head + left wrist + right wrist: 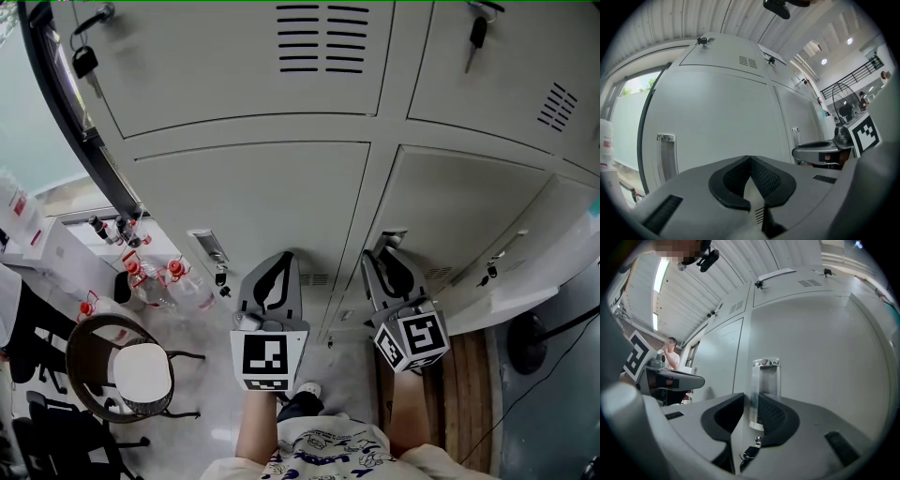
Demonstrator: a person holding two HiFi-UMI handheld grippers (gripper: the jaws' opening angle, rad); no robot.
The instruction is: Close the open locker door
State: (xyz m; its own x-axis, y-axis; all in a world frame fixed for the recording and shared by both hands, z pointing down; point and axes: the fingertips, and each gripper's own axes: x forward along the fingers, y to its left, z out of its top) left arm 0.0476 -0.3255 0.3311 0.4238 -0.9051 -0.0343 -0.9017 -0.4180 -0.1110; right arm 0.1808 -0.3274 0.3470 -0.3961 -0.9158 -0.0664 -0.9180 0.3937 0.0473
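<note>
Facing a bank of pale grey metal lockers (253, 187), a person holds two tongs level. The right tongs (751, 397), the nearer pair, are spread slightly. They straddle the left rim of the recessed chrome handle (765, 380) on the tall lower right locker door (825, 357); neither pad clearly presses it. That door edge runs upright straight ahead and seems barely ajar. The left tongs (750, 158) are pressed together, empty, before the neighbouring door. A small bunch of dark keys (750, 453) hangs below the handle. A pale floor (211, 328), a round-seated chair (141, 373) and red-capped clear bottles (155, 281) lie to the left.
</note>
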